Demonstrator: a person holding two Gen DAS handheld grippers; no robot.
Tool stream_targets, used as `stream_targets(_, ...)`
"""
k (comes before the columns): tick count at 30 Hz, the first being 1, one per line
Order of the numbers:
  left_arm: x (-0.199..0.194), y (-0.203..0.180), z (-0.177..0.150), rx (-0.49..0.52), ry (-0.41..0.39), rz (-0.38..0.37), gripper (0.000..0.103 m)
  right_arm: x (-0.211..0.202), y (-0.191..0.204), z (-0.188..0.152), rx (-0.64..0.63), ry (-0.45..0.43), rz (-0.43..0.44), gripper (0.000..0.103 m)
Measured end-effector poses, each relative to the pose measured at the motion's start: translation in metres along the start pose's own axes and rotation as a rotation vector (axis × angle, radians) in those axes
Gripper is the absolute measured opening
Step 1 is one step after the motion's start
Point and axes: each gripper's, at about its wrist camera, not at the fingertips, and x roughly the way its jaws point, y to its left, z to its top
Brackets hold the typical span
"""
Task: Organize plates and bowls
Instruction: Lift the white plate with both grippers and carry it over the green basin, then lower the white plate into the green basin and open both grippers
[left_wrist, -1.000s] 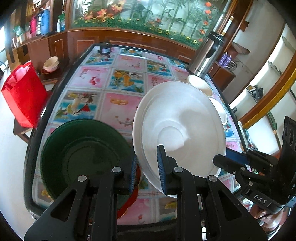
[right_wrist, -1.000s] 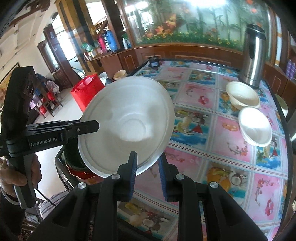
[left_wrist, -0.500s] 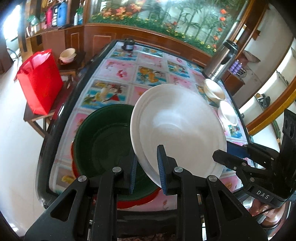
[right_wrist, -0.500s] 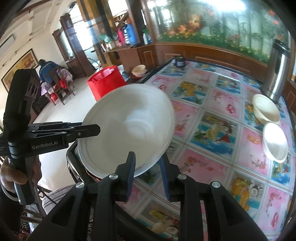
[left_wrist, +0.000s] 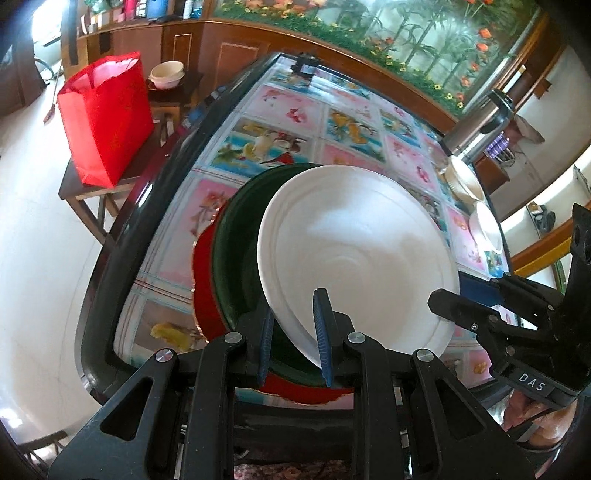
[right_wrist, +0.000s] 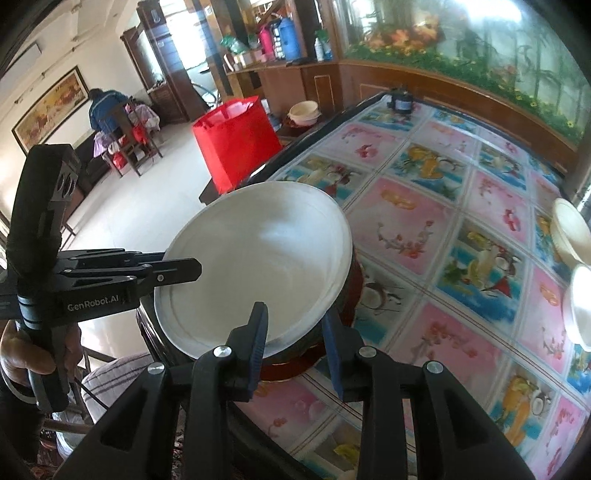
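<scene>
Your left tool (left_wrist: 293, 334) is clamped on the white plate (left_wrist: 354, 251) rim, tilted over the green bowl (left_wrist: 240, 251) at the bench (right_wrist: 424, 229) corner; right tool (right_wrist: 295, 347) looks loosened around the rim, possibly touching

1. You are in a home's living and dining room: across the top of the frame runs a long aquarium (right_wrist: 480, 48) with plants, set on wood-panelled cabinets (right_wrist: 332, 83).
2. The surface (right_wrist: 436, 206) at centre right is a dining table under a cloth printed with fruit and flower squares.
3. At upper left a framed painting (right_wrist: 48, 103) hangs on the wall, and a person (right_wrist: 107, 110) sits at a smaller table below it.
4. Thermos flasks (right_wrist: 286, 33) stand on a shelf at top centre, and a red shopping bag (right_wrist: 236, 140) stands below them.
5. A pale tiled floor (right_wrist: 140, 210) fills the left middle.
</scene>
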Motion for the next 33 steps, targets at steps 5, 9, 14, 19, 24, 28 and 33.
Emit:
stream_targets(5,0.005,0.004,-0.001,0.011,-0.026,0.033,0.021,0.013,0.005,0.004,-0.013,0.028,-0.012,0.034)
stream_targets(9,0.013,0.008,-0.002,0.017,-0.024,0.044,0.021,0.021,0.008,0.003,-0.028,0.051,-0.026,0.038)
stream_targets(14,0.017,0.011,-0.001,0.022,-0.039,0.055,0.021,0.026,0.009,0.003,-0.03,0.06,-0.025,0.038)
stream_targets(19,0.018,0.009,-0.003,0.042,-0.067,0.077,0.021,0.024,0.009,0.003,-0.03,0.051,-0.02,0.039)
stream_targets(24,0.02,0.005,-0.005,0.063,-0.099,0.112,0.022,0.02,0.01,0.001,-0.035,0.044,-0.001,0.04)
stream_targets(28,0.022,-0.002,-0.007,0.103,-0.117,0.142,0.03,0.016,0.008,-0.002,-0.022,0.037,0.017,0.043)
stream_targets(33,0.018,-0.006,-0.009,0.112,-0.164,0.16,0.038,0.01,0.003,-0.007,-0.004,0.023,0.03,0.052)
